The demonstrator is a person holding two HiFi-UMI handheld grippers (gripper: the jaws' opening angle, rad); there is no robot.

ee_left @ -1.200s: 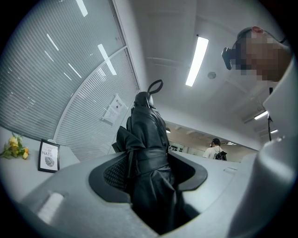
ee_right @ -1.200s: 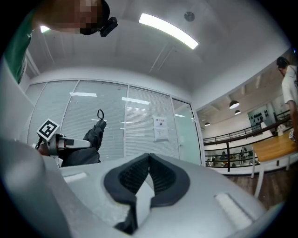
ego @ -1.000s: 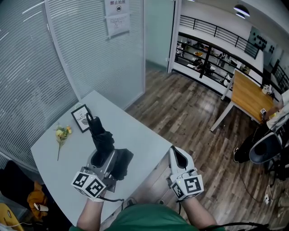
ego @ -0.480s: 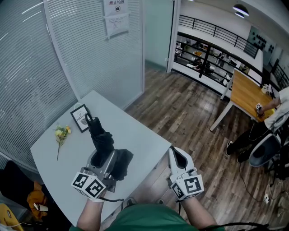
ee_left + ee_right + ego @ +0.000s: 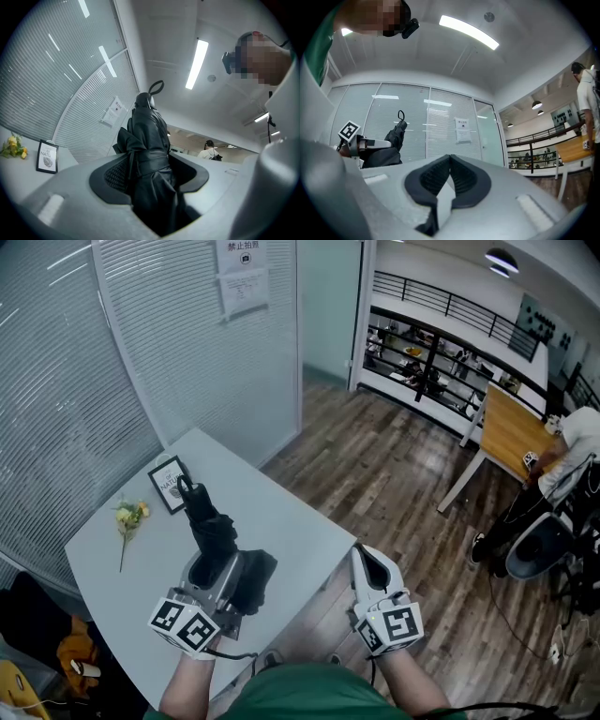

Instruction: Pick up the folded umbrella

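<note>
The folded black umbrella (image 5: 214,531) is held above the white table (image 5: 281,521), handle end with its wrist loop pointing away from me. My left gripper (image 5: 214,573) is shut on the umbrella around its strapped middle; in the left gripper view the umbrella (image 5: 147,150) fills the gap between the black pads (image 5: 112,176). The rest of the umbrella's fabric hangs down at the gripper's right side. My right gripper (image 5: 372,570) hovers off the table's right edge over the wood floor, its pads (image 5: 461,180) touching with nothing between them. From the right gripper view the umbrella (image 5: 391,138) shows at far left.
A small framed picture (image 5: 170,486) and a yellow flower sprig (image 5: 129,519) lie on the table's far left part. Glass walls with blinds (image 5: 187,343) stand behind the table. A person (image 5: 562,451) stands by a wooden desk (image 5: 516,437) at far right.
Both grippers and the umbrella stay where they were. Only the person at the far right desk has shifted position.
</note>
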